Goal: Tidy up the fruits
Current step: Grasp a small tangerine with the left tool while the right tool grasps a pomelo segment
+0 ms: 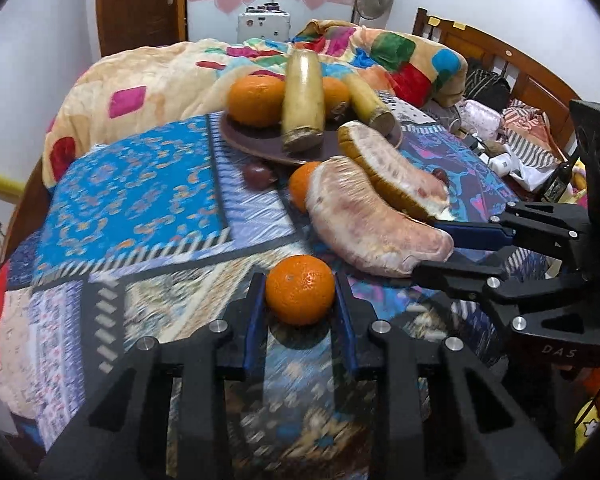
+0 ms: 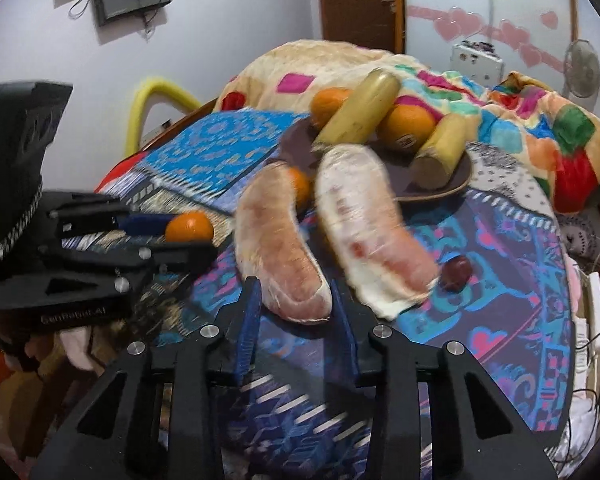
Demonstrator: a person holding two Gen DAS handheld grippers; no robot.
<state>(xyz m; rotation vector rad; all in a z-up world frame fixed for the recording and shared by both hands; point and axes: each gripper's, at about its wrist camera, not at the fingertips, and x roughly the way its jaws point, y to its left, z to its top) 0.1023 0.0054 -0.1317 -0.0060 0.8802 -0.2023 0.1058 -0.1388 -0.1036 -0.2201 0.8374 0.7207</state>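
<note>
Orange mandarin [image 1: 300, 289] is sitting between the spread fingers of the left gripper [image 1: 300, 300], low on the patterned bed cover [image 1: 140, 184]; fingers look touching or just beside it, a firm pinch isn't certain. Right gripper [image 2: 296, 308] is straddling the near end of a peeled pomelo segment [image 2: 278, 240], fingers spread on both sides, not squeezing yet. Second pomelo piece [image 2: 368, 224] is lying just beside it, its far end leaning on the brown plate [image 2: 456, 184]. That plate is already carrying two oranges and two sugarcane pieces [image 1: 304, 100]. Another mandarin [image 1: 300, 188] and a dark red date [image 2: 456, 272] are lying loose near the plate. Step looks like grabbing loose fruit for the plate. Next move likely calls for closing both sets of fingers gently, since the pomelo is soft, then lifting toward the plate.
</note>
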